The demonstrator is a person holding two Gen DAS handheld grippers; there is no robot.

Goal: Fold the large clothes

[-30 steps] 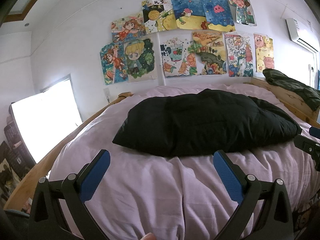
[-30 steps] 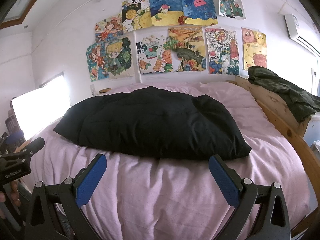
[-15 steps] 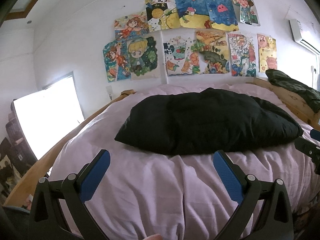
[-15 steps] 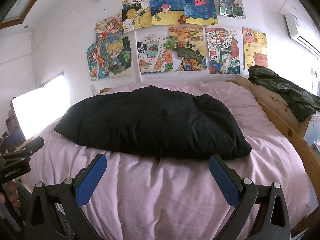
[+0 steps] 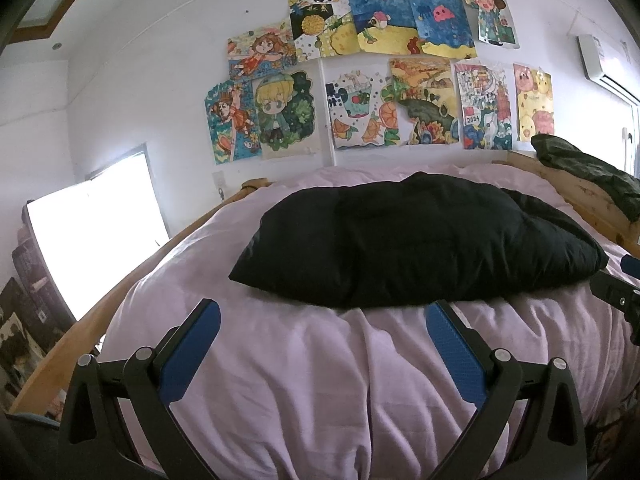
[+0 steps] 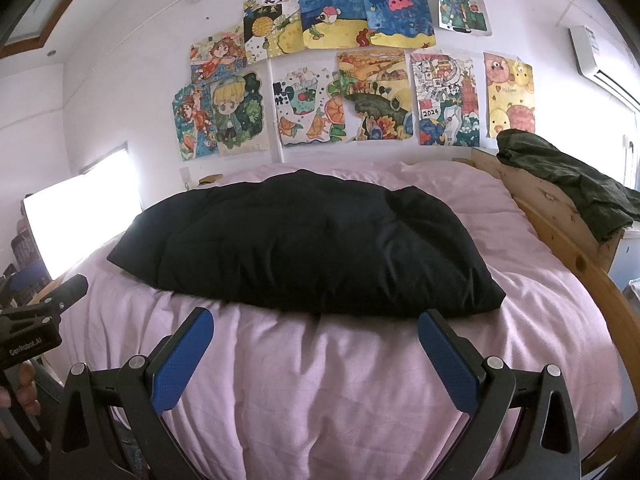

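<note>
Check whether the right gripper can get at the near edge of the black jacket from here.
Probably yes. The right gripper hangs open over bare pink bedding, and the black jacket lies just ahead with nothing between them. The left gripper sits off to the side.

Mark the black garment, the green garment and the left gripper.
black garment [image 6: 304, 248], right wrist view, middle of its top surface.
green garment [image 6: 576, 184], right wrist view, the heap on the wooden rail.
left gripper [image 5: 323, 344], left wrist view, midway between its blue fingertips.

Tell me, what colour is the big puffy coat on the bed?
Black. The puffy coat shows best in the right wrist view.
</note>
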